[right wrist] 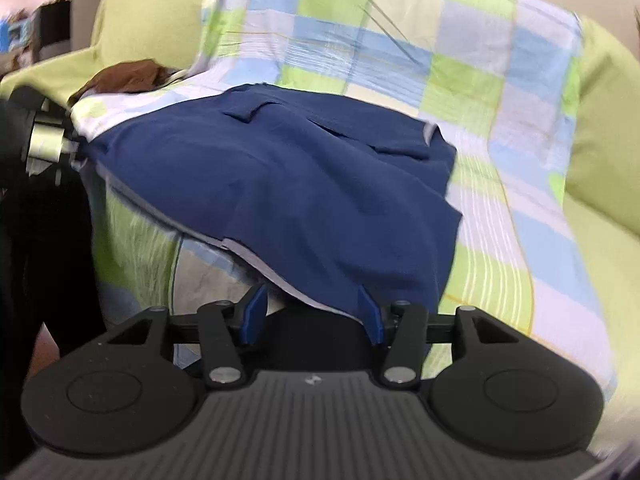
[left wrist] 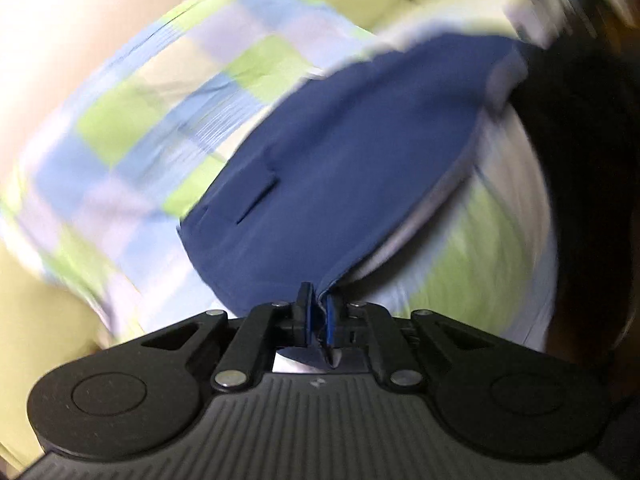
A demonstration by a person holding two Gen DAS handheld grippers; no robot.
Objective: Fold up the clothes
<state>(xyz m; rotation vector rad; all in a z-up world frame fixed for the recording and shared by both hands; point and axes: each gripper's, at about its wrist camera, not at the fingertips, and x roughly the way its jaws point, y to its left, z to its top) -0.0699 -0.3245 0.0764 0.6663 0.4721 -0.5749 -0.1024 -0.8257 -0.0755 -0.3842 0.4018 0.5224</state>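
Note:
A navy blue garment (left wrist: 340, 152) with a pocket flap lies spread over a checked blanket on a sofa; it also shows in the right wrist view (right wrist: 300, 176). My left gripper (left wrist: 318, 312) is shut on the garment's near edge, with cloth pinched between its blue pads. My right gripper (right wrist: 312, 312) is open, and the garment's lower edge drapes between and over its two blue fingers (right wrist: 370, 312). The left gripper's body shows at the left edge of the right wrist view (right wrist: 44, 140).
A blue, green and white checked blanket (right wrist: 460, 60) covers the seat and back of a yellow-green sofa (right wrist: 600, 120). A brown garment (right wrist: 128, 76) lies at the sofa's far left. A dark shape (left wrist: 580, 140) fills the right of the left wrist view.

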